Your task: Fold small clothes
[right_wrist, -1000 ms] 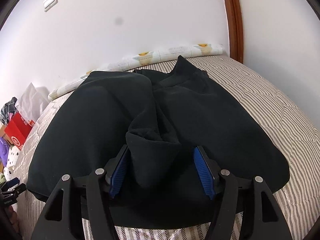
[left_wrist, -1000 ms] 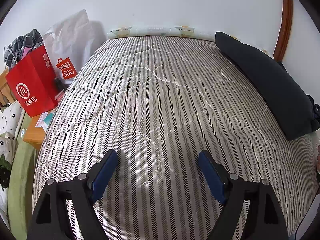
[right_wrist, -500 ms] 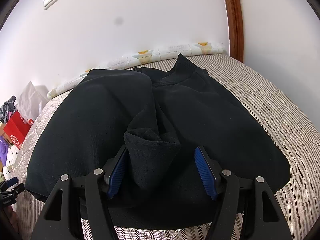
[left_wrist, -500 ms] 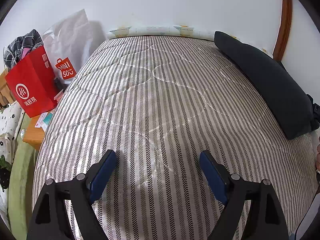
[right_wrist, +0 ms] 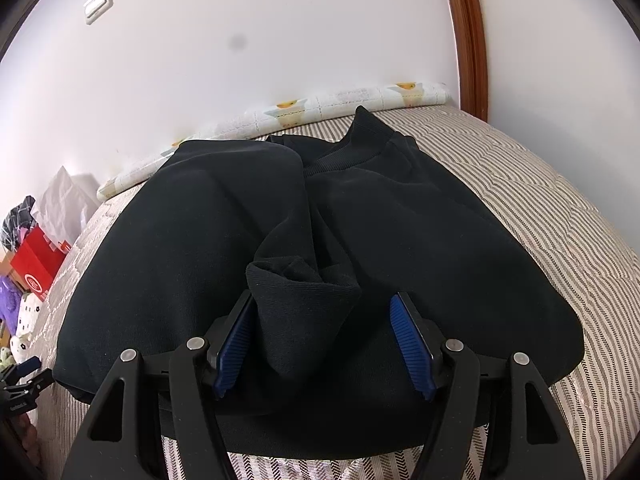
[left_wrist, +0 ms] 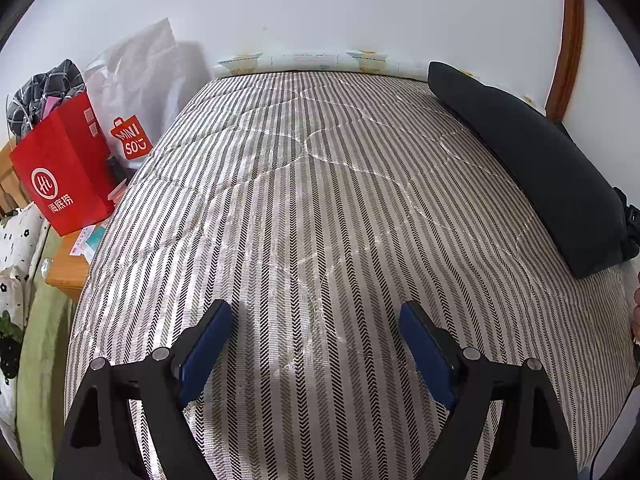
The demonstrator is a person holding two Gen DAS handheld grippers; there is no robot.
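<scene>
Here the black sweatshirt (right_wrist: 200, 240) lies spread flat on the striped bed cover (right_wrist: 560, 220), its ribbed collar (right_wrist: 360, 156) at the far end near the white wall (right_wrist: 280, 40) and its hem toward the camera, so its long axis runs from the near edge of the bed to the wall. One sleeve is folded in over the body, and its ribbed cuff (right_wrist: 300, 300) points toward the near hem. The right gripper (right_wrist: 324, 320) stands with its jaws spread around that cuff; the blue pad on the left looks to touch the cloth, while the pad on the right stands clear of it, so nothing is pinched.

In the left wrist view the sweatshirt (left_wrist: 540, 160) shows as a dark band along the right side of the bed cover. The left gripper (left_wrist: 316, 328) hovers over bare striped cover well to the left of the sweatshirt, jaws wide apart and holding nothing. That side of the bed is open cover up to its left edge. Beyond that edge stand a red paper bag (left_wrist: 64, 172) and a white plastic bag (left_wrist: 136, 80). On the sweatshirt's right, a strip of bare cover runs toward a brown door frame (right_wrist: 468, 40).
</scene>
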